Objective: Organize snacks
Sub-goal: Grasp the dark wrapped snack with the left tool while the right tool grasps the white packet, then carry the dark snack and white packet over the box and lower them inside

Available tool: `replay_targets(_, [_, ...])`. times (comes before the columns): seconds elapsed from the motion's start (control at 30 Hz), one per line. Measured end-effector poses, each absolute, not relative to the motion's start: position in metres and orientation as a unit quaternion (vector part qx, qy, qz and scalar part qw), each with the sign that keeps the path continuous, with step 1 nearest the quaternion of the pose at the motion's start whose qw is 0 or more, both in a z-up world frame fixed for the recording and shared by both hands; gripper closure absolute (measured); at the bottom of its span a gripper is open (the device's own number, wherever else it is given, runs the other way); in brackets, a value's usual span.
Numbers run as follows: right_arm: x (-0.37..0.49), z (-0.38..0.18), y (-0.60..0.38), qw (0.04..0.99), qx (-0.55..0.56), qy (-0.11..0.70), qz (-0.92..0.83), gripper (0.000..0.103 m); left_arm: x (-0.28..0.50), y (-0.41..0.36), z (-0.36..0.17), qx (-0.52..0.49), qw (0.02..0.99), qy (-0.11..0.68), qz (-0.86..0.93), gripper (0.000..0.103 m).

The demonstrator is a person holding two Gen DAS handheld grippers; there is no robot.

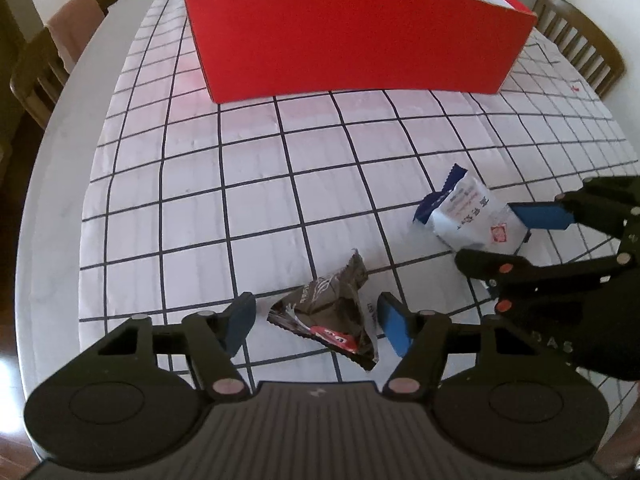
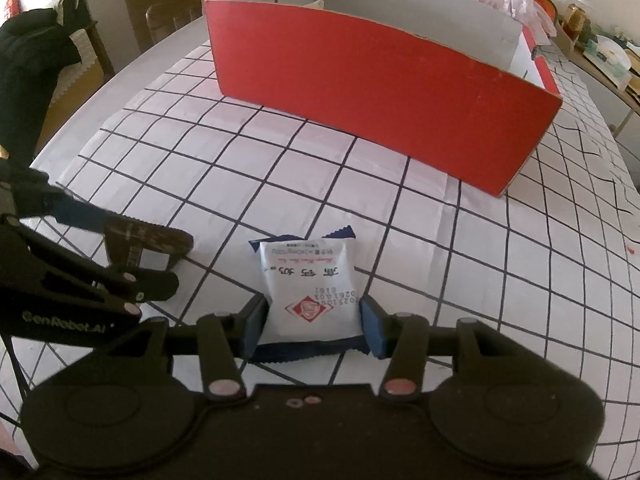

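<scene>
You are working both tools at the counter (image 1: pixel 60 184), and the red box (image 1: pixel 360 36) is the landmark here: it is sitting at the far side of the checked sheet (image 1: pixel 192 200), with both snacks lying well short of its near wall.

Your right tool (image 2: pixel 314 322) is pressing its blue pads against the two sides of the white packet (image 2: pixel 310 290), which is lying flat on the sheet in front of the red box (image 2: pixel 380 84); the grip looks closed, but the packet is not yet lifted. Your left tool (image 1: pixel 316 320) is standing partly open around the dark wrapper (image 1: pixel 328 312), a pad on each side with a visible gap, so it is holding nothing yet. That wrapper is lying nearer to you than the white packet (image 1: pixel 466 216), both on the near side of the box.

Judging by this, the task is barely under way: neither snack is in the box, and what the box already holds is hidden behind its wall. Both lifts and both drops into the box seem to be left.

As for writing, the white packet is carrying upside-down Chinese characters, a red diamond logo with a figure I cannot make out, and a printed date code too blurred to read fully. The left tool's arm, seen from the right wrist camera, is reading "GenRobot.AI". The dark wrapper's print is too crumpled to read.
</scene>
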State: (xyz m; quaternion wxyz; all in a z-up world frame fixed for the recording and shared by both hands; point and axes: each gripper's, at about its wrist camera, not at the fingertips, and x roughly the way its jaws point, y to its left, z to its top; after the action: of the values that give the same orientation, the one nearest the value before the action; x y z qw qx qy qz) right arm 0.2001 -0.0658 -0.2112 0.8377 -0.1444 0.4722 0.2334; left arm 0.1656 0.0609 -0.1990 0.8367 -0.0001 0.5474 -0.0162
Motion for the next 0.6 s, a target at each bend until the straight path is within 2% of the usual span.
replay_targets(0.13, [0.199, -0.211, -0.066, 0.84, -0.149, 0.471, 0.225, 0.054, 0.164, 0.059, -0.198, 0.006, 0.84, 0.542, -0.015, 0.048])
replay_targets(0.27, [0.198, -0.209, -0.067, 0.842, -0.152, 0.471, 0.216, 0.054, 0.162, 0.059, -0.197, 0.007, 0.841, 0.54, -0.014, 0.054])
replay_targets(0.33, [0.196, -0.208, -0.069, 0.844, -0.151, 0.47, 0.212, 0.054, 0.162, 0.061, -0.195, 0.0, 0.844, 0.536, -0.018, 0.063])
replay_targets(0.6, [0.189, -0.198, -0.075, 0.85, -0.124, 0.472, 0.199, 0.055, 0.159, 0.065, -0.19, -0.026, 0.846, 0.533, -0.018, 0.073])
